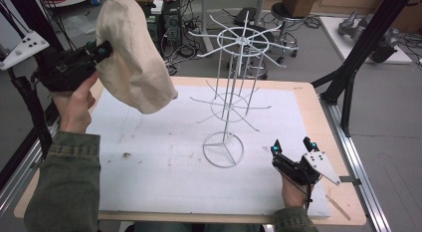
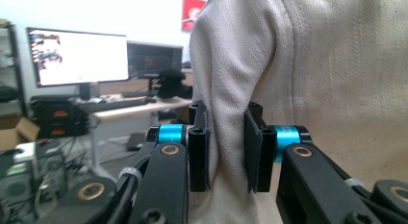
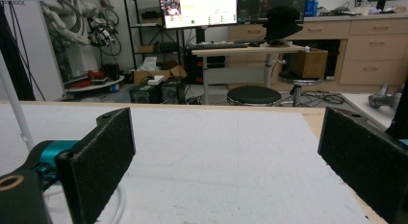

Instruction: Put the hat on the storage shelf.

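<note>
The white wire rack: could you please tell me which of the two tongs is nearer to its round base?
Right. The right tongs rest open on the table just right of the white wire rack; the left tongs are raised far left, shut on the cream hat.

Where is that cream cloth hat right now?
In the high view, the hat hangs at upper left, pinched in the left claw, above the table beside the white wire rack.
</note>
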`<state>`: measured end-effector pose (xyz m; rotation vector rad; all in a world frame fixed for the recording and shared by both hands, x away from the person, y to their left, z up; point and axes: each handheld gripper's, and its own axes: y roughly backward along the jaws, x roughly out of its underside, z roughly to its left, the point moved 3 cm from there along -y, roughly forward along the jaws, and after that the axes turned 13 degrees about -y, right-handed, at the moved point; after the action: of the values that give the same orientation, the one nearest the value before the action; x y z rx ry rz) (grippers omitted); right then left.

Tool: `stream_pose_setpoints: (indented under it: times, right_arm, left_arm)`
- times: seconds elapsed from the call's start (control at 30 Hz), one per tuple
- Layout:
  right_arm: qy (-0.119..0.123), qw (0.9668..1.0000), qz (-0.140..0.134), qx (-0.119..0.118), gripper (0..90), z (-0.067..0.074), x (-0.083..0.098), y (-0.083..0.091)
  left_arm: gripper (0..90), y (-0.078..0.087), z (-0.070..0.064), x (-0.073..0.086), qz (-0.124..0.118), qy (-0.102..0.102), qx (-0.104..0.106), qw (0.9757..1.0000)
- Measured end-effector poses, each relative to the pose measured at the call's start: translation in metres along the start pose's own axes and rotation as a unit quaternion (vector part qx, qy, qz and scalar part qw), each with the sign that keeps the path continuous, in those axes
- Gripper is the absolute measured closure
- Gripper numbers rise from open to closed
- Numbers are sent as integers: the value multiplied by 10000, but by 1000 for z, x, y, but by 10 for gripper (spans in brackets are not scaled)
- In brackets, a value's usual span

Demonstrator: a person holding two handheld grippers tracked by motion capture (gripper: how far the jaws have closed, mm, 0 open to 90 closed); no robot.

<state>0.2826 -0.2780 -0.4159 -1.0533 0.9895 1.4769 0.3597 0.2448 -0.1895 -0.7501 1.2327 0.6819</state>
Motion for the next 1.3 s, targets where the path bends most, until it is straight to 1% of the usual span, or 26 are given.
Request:
stream_pose_setpoints:
  times: [0.1, 0.2, 0.4, 0.53, 0.73, 0.87, 0.93, 1.0, 1.1, 1.17, 1.3]
  right_arm:
    - [-20, 10000, 13, -3, 48, 1, 0, 0]
    - [3, 10000, 4, -4, 48, 0, 0, 0]
    - [-5, 10000, -8, -24, 49, 0, 0, 0]
    - [-26, 10000, 3, -23, 49, 0, 0, 0]
    - [-26, 10000, -3, -38, 49, 0, 0, 1]
    - [-7, 10000, 7, -41, 49, -1, 0, 0]
    - [-5, 10000, 6, -45, 49, -1, 0, 0]
    - [-19, 10000, 16, -41, 49, -1, 0, 0]
    - [-12, 10000, -8, -49, 49, -2, 0, 1]
    - [-3, 10000, -18, -49, 49, -2, 0, 1]
    - [-23, 10000, 22, -51, 49, -2, 0, 1]
  left_arm:
    - [747, -6, -3, -9, -122, -21, 132, 9998]
    - [747, -13, -9, -18, -188, -96, 266, 9994]
    - [746, -29, -19, -31, -319, -62, 625, 9975]
    - [746, -40, -27, -36, -281, -164, 799, 9963]
    - [745, -63, -33, -43, -224, -175, 1086, 9937]
    - [744, -79, -37, -49, -189, -204, 1372, 9901]
    - [742, -85, -40, -51, -161, -214, 1467, 9888]
    - [742, -92, -45, -52, -76, -251, 1561, 9874]
    - [742, -100, -52, -50, 65, -344, 1609, 9864]
    - [742, -104, -54, -48, 109, -376, 1637, 9857]
    - [742, -110, -56, -48, 115, -339, 1681, 9851]
